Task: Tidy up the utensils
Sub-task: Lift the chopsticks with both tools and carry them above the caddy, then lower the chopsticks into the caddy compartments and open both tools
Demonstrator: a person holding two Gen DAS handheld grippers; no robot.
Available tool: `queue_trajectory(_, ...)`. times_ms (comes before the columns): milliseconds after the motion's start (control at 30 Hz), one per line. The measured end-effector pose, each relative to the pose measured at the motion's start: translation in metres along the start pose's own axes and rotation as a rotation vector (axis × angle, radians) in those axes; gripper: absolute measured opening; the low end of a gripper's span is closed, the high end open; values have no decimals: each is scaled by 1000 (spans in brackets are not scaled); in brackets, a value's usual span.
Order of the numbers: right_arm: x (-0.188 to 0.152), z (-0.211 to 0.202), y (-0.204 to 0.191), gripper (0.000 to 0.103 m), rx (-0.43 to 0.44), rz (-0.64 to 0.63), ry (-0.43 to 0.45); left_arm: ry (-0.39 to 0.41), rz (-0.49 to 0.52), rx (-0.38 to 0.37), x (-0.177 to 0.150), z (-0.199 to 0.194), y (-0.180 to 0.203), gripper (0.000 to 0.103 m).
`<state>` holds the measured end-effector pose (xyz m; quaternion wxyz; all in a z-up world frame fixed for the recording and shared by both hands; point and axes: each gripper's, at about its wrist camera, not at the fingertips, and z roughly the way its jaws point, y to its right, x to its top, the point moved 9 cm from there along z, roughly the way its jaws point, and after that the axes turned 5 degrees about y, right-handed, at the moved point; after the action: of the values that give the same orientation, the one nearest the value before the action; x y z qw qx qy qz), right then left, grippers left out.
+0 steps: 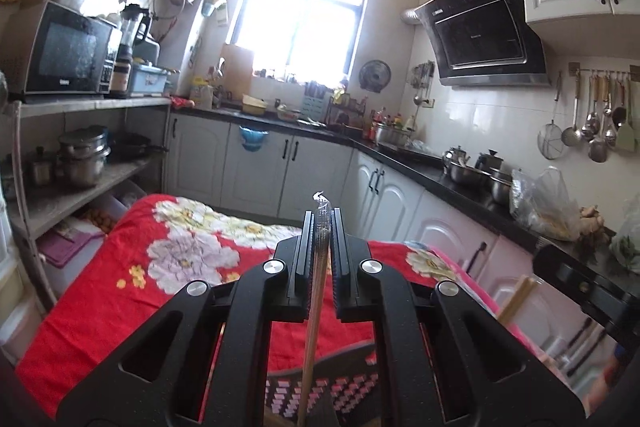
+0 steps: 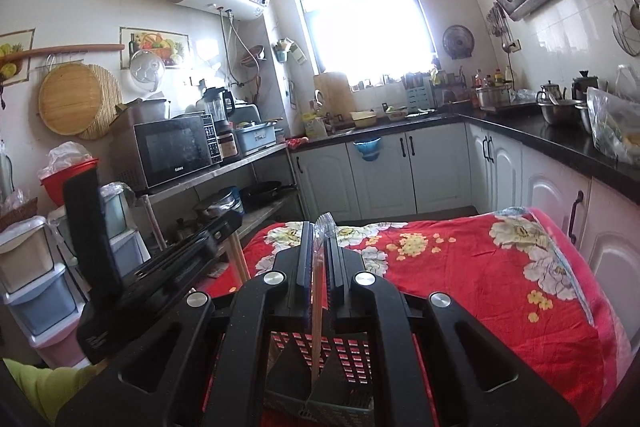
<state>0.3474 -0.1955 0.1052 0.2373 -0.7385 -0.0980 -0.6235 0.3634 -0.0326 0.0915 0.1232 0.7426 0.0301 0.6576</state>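
Observation:
My left gripper (image 1: pixel 321 223) is shut on a pair of wooden chopsticks in a clear plastic sleeve (image 1: pixel 316 291); the sleeve tip sticks out above the fingertips and the sticks hang down toward a dark slotted utensil basket (image 1: pixel 320 391). My right gripper (image 2: pixel 319 235) is shut on another sleeved pair of chopsticks (image 2: pixel 317 311), hanging down into the dark utensil basket (image 2: pixel 316 363). The left gripper body (image 2: pixel 168 267) with its chopsticks shows at the left of the right wrist view. The right pair's chopsticks (image 1: pixel 516 301) show at the right of the left wrist view.
A table under a red floral cloth (image 1: pixel 188 251) lies below both grippers, also in the right wrist view (image 2: pixel 480 267). White cabinets and a black counter (image 1: pixel 460 183) with pots run at right. A shelf with a microwave (image 2: pixel 176 151) stands at left.

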Motion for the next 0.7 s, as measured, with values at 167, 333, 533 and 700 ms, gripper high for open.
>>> queue_trajectory(167, -4, -8, 5, 6, -7, 19, -7, -34, -2, -31, -9, -15, 5, 3)
queue_trajectory(333, -9, -17, 10, 6, -16, 46, -23, -75, -1, -44, -19, -25, 6, 3)
queue_trajectory(533, -15, -27, 13, 6, -30, 53, -37, -128, -30, -49, -31, -36, 0, 3)
queue_trajectory(700, -25, -35, 14, 6, -37, 56, -66, -168, -57, -46, -41, -47, -9, 3)
